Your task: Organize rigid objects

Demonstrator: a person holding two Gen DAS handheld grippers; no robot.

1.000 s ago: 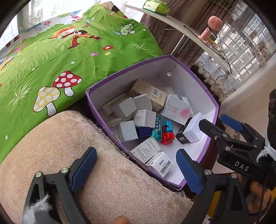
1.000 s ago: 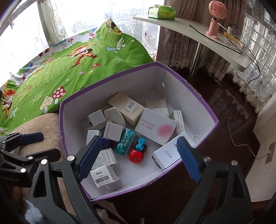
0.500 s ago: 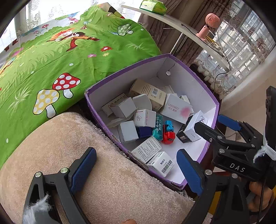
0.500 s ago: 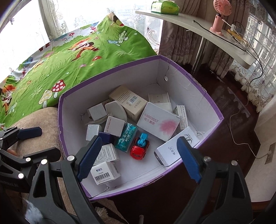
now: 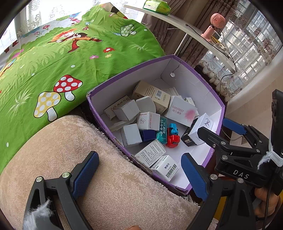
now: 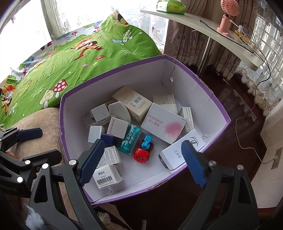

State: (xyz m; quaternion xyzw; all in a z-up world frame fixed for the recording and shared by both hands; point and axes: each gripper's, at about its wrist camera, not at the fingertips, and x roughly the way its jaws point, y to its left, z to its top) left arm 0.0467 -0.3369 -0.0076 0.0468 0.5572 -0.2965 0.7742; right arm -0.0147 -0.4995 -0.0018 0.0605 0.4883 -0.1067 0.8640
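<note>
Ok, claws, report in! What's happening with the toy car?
Both claws open, empty: left claw, right claw. Toy car untouched in purple box. Small cartons crowd it.

Matt cardboard box (image 6: 203, 83), glossy plastic toy car (image 6: 143, 152), plush beige cushion (image 5: 53, 146)

A pink fan (image 6: 227, 16) and green packet (image 6: 170, 6) stand on the white shelf (image 6: 203, 23) above a mushroom-print blanket (image 5: 53, 70).

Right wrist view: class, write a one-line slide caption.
Open right hand-held gripper poised above a purple box of small cartons and a red toy car.
</note>
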